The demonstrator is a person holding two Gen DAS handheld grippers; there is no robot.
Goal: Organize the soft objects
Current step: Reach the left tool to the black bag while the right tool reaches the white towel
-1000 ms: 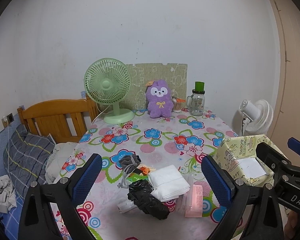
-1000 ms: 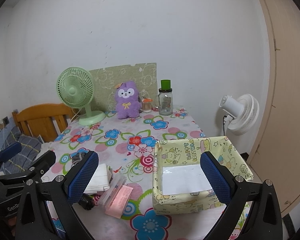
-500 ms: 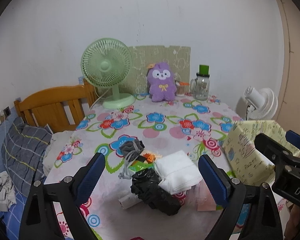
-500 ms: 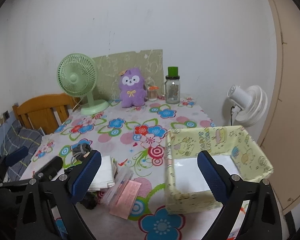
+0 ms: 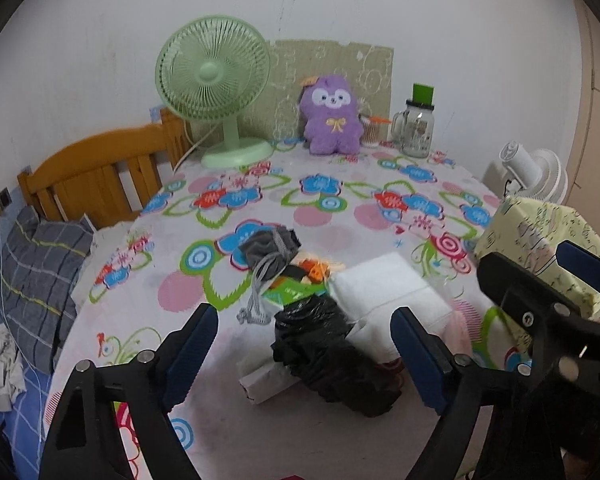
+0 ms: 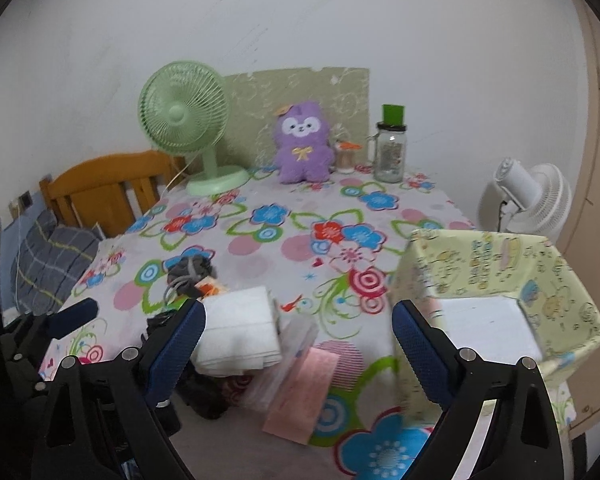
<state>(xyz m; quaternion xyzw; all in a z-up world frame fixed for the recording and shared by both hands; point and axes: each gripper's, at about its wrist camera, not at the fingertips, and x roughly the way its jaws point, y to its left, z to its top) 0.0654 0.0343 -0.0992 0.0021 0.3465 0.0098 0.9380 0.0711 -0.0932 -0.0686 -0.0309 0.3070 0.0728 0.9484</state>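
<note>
Left wrist view shows my left gripper, jaws wide, empty and just narrowing, above the black bundle beside the folded white cloth; I judge a centred descent best before closing

White wall, wooden headboard, floral-clothed table, white floor fan.
</note>
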